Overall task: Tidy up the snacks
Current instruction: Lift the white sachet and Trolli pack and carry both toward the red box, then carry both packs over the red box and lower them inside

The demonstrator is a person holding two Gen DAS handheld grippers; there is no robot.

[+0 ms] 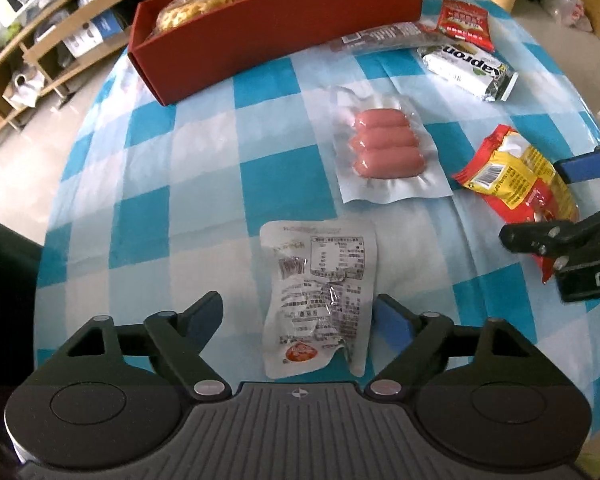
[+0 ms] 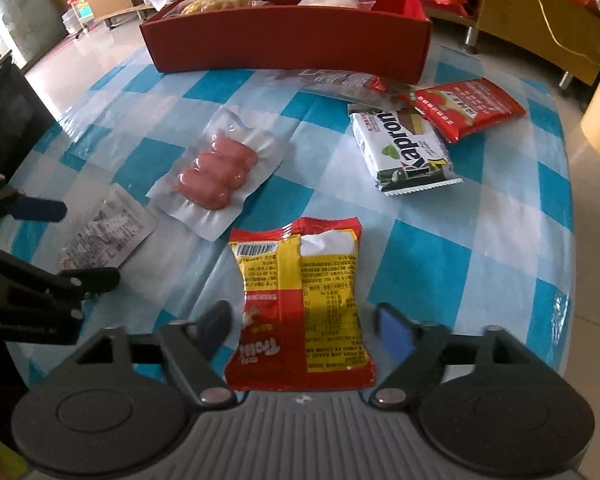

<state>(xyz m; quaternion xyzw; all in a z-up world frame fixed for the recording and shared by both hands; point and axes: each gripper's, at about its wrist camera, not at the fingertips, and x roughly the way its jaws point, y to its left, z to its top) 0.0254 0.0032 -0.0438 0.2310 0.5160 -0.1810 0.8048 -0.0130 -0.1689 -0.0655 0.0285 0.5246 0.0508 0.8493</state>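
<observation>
My left gripper (image 1: 298, 320) is open, its fingers on either side of a white printed pouch (image 1: 320, 296) lying flat on the checked cloth. My right gripper (image 2: 304, 330) is open around a red and yellow snack bag (image 2: 300, 304), which also shows in the left wrist view (image 1: 516, 184). A clear pack of three pink sausages (image 1: 388, 148) (image 2: 216, 176) lies between them. A red box (image 1: 276, 28) (image 2: 288, 40) at the far side holds two bagged snacks.
A white Kapron wafer pack (image 2: 404, 148) (image 1: 468, 68), a red sachet (image 2: 468, 108) (image 1: 464, 24) and a long dark bar wrapper (image 2: 340, 84) lie near the box. The blue and white checked table (image 1: 204, 184) drops off at left and right. Shelves stand behind.
</observation>
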